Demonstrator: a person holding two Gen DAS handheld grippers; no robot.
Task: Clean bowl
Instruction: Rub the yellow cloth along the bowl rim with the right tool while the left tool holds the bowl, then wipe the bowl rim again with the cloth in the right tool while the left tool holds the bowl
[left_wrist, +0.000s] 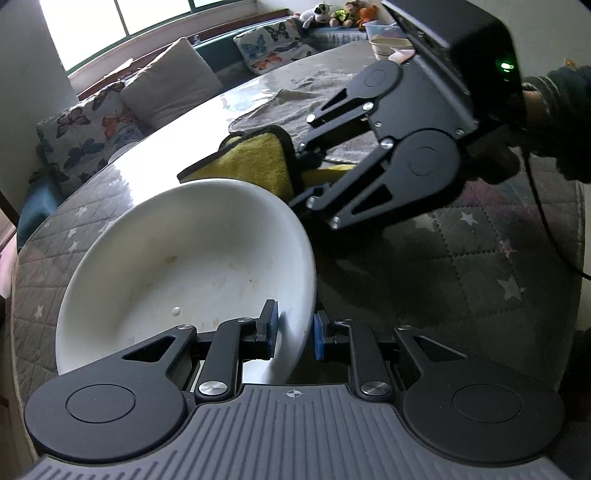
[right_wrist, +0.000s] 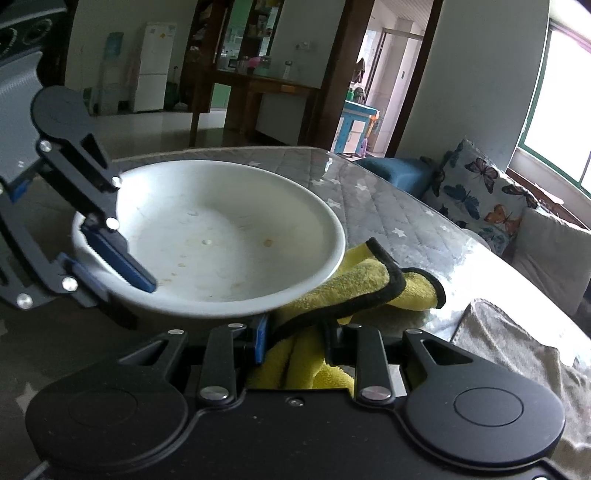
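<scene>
Bowl pinched by my left fingers, cloth gripped in my right, just short of wiping.

My left fingers (left_wrist: 293, 334) are clamped on the near rim of the white bowl (left_wrist: 192, 266), one blue pad inside and one outside, holding it tilted up off the quilted desk (left_wrist: 480, 266). My right fingers (right_wrist: 295, 341) are closed on the yellow cloth (right_wrist: 351, 291), which bunches just beside and partly under the bowl's rim. Brownish specks and a droplet show inside the bowl, so I judge the wiping is in hand; next I need the cloth carried over the rim and pressed onto those marks while the left grip holds steady. The right gripper reaches in from the side, angled downward.
</scene>
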